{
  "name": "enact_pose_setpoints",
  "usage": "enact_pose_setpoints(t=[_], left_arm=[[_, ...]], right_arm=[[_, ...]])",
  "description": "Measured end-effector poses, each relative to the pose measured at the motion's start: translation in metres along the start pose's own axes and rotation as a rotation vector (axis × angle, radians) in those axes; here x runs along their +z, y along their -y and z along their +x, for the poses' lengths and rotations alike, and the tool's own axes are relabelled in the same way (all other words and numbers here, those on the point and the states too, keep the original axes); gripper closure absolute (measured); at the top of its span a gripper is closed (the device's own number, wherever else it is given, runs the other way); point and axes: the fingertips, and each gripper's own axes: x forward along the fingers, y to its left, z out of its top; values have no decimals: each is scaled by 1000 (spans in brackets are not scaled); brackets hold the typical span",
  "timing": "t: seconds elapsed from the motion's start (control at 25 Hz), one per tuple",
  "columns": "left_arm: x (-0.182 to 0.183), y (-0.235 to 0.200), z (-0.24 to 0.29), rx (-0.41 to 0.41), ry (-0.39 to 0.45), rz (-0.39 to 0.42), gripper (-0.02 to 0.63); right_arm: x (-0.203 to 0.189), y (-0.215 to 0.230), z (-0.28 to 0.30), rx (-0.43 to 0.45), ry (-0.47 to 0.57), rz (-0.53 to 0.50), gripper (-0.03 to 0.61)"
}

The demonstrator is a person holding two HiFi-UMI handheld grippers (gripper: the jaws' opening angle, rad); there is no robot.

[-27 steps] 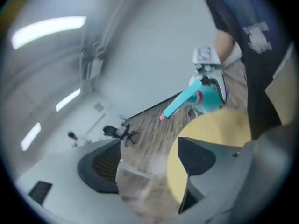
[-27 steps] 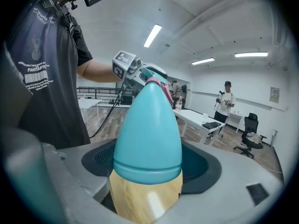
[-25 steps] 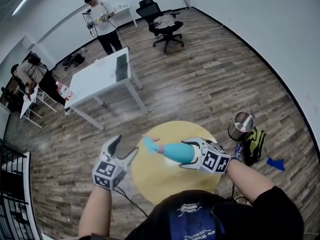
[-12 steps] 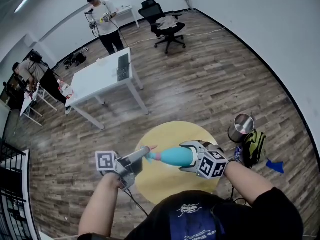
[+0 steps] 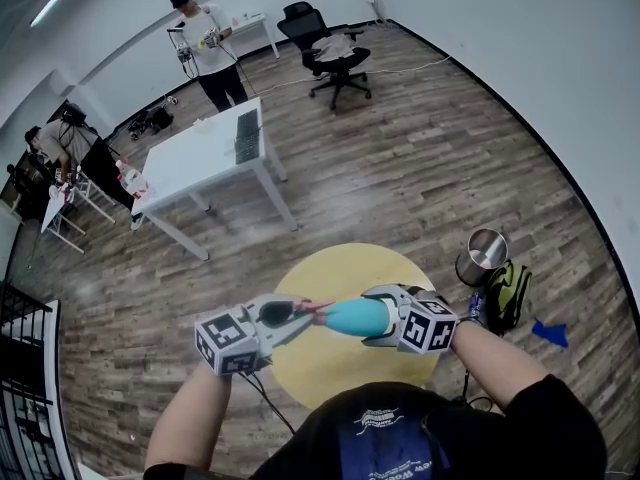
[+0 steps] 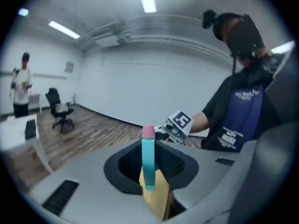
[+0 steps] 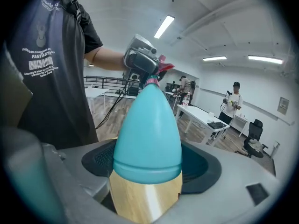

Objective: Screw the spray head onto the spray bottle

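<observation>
Teal spray bottle [image 5: 352, 316] in right tongs [image 5: 377, 318], left tongs [image 5: 292, 315] just clamped on pink-tipped head [image 6: 148, 155]

A round yellow table [image 5: 350, 268] stood on the wooden floor [image 5: 420, 168], a metal bin [image 5: 484, 251] and green bag [image 5: 508, 290] beside it. A white table [image 5: 190, 163] farther off bore a keyboard [image 5: 243, 133].
</observation>
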Motion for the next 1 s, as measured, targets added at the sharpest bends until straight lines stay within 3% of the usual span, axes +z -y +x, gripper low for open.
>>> enact_pose_setpoints(t=[0.08,0.28,0.36,0.44,0.48,0.52,0.72,0.8,0.88,1.0], left_arm=[[1,15,3,-2,-50,279,518],[-25,40,5,16,-288,1021,520],[-36,40,6,16,-351,1230,520],[-38,43,4,18,-361,1304,520],[-33,45,2,16,-335,1256,520],[-25,47,0,9,-285,1148,520],[37,39,-6,-83,98,381,520],[44,24,-8,-111,158,109,520],[45,15,-11,-147,195,-40,520],[55,13,-16,-196,303,-155,517]], right_arm=[[0,-2,-1,13,6,12,172],[0,1,-1,24,38,52,172],[2,2,-1,27,58,66,172],[6,0,-4,27,94,65,172],[8,0,-5,24,113,53,172],[11,-1,-7,19,129,36,172],[27,7,-21,-54,128,-81,172],[31,12,-25,-85,114,-114,172],[34,14,-25,-100,104,-131,172],[41,7,-23,-61,149,-69,172]])
